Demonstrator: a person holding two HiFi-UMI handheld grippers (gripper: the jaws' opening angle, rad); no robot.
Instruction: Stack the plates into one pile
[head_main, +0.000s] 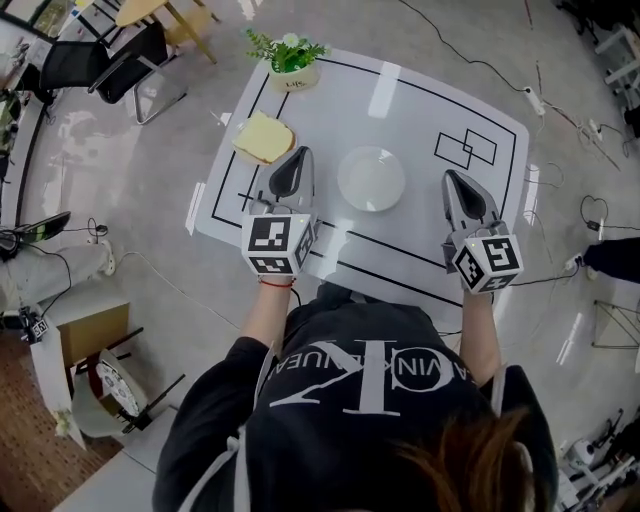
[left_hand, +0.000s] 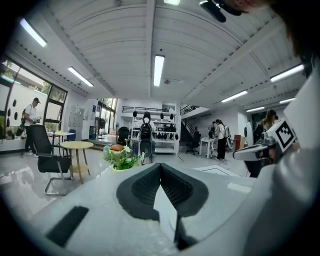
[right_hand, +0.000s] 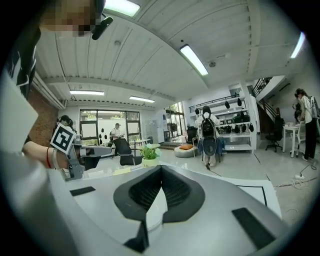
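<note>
In the head view, a round white plate (head_main: 371, 179) lies in the middle of the white table (head_main: 460, 115). A pale yellow plate (head_main: 263, 138) lies to its left, near the far-left corner. My left gripper (head_main: 300, 153) hovers above the table between the two plates, shut and holding nothing. My right gripper (head_main: 451, 176) hovers to the right of the white plate, also shut and empty. In the left gripper view the jaws (left_hand: 160, 165) meet with nothing between them. The right gripper view shows the same, jaws (right_hand: 161, 168) closed and empty, both pointing nearly level over the table.
A small potted plant (head_main: 291, 60) stands at the table's far edge. Black lines and a pair of rectangles (head_main: 466, 149) mark the tabletop. Chairs (head_main: 120, 62) stand off the far-left corner, and cables run over the floor. People stand farther back in the room.
</note>
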